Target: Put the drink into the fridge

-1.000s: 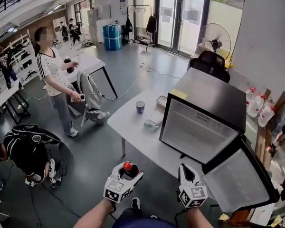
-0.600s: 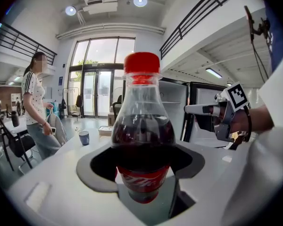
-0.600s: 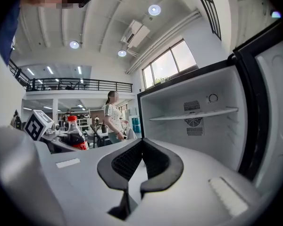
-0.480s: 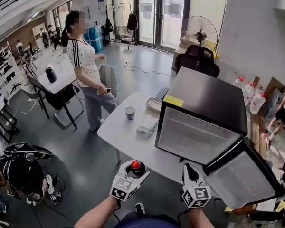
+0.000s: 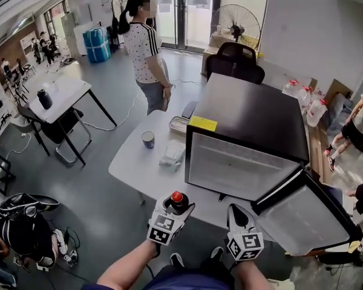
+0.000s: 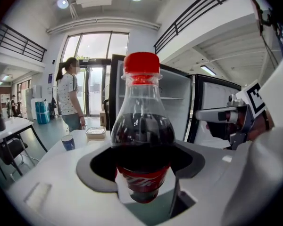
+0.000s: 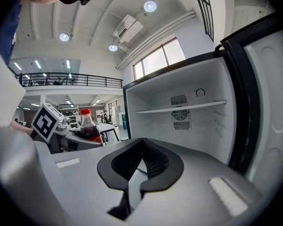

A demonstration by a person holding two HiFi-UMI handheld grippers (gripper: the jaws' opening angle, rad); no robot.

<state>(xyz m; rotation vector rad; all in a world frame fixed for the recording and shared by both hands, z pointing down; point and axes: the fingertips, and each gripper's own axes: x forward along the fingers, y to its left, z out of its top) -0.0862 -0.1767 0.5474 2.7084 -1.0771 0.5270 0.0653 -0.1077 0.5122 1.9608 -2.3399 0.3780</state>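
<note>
You stand in an open hall with a grey floor, facing a white table (image 5: 136,171) that carries the fridge (image 5: 254,116). Its door (image 5: 302,219) hangs open to your right. On the table left of the fridge are a blue cup (image 5: 147,139), a crumpled cloth (image 5: 172,156) and a tray (image 5: 180,124); a person (image 5: 146,47) stands beyond them. Your left gripper (image 5: 169,214) is clamped on the cola bottle (image 6: 143,131), upright, short of the fridge. Your right gripper (image 7: 139,166) is closed and empty.

Open-plan lab/workshop hall, not a home. Bare grey floor (image 5: 109,83), glass doors (image 5: 181,11) at 12 o'clock, pedestal fan (image 5: 236,26) at 1, water jugs (image 5: 317,110) at 2, work desk (image 5: 66,92) at 10, mezzanine railing (image 6: 19,42) overhead. The fridge (image 5: 254,116) is parked on a white table (image 5: 133,162).
</note>
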